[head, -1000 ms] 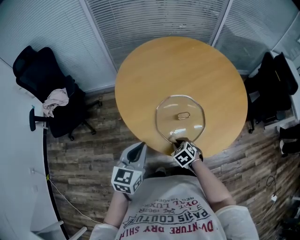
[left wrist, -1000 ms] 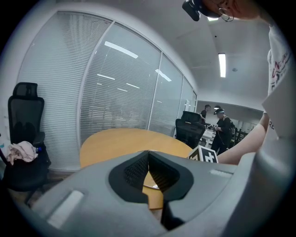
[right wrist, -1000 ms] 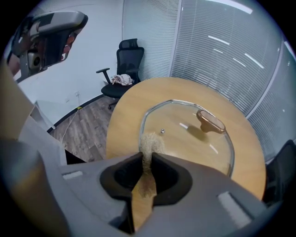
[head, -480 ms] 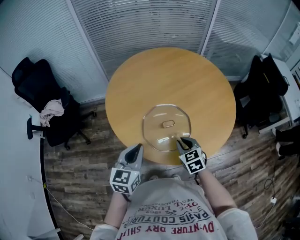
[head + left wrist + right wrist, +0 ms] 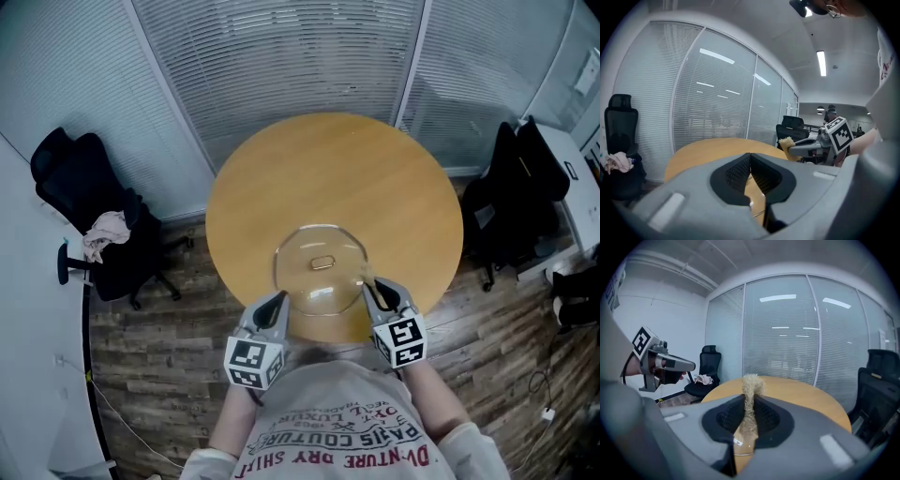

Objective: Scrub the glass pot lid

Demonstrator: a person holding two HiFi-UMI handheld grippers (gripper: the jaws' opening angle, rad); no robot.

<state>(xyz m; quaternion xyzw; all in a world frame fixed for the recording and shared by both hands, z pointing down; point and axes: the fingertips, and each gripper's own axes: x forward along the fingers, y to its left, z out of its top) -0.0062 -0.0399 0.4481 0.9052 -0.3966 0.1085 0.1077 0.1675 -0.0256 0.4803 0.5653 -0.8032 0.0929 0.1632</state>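
The glass pot lid [image 5: 319,281] lies flat on the near part of the round wooden table [image 5: 337,178], its metal handle [image 5: 322,262] on top. My right gripper [image 5: 372,289] hovers just off the lid's near right rim, shut on a beige scrub pad [image 5: 750,389] that sticks up between its jaws. The same pad [image 5: 787,142] shows at the right gripper's tip in the left gripper view. My left gripper [image 5: 277,303] is held off the lid's near left rim, shut with nothing in it [image 5: 750,158].
A black office chair [image 5: 89,211] with a pale cloth [image 5: 105,228] on it stands left of the table. More dark chairs [image 5: 511,202] stand at the right. Blinds over glass walls [image 5: 281,66] run behind the table. The floor [image 5: 159,319] is wood plank.
My right gripper has drawn back from the lid's near rim and now sits to its right side. The head view has shifted, so the table and lid sit further left in it.
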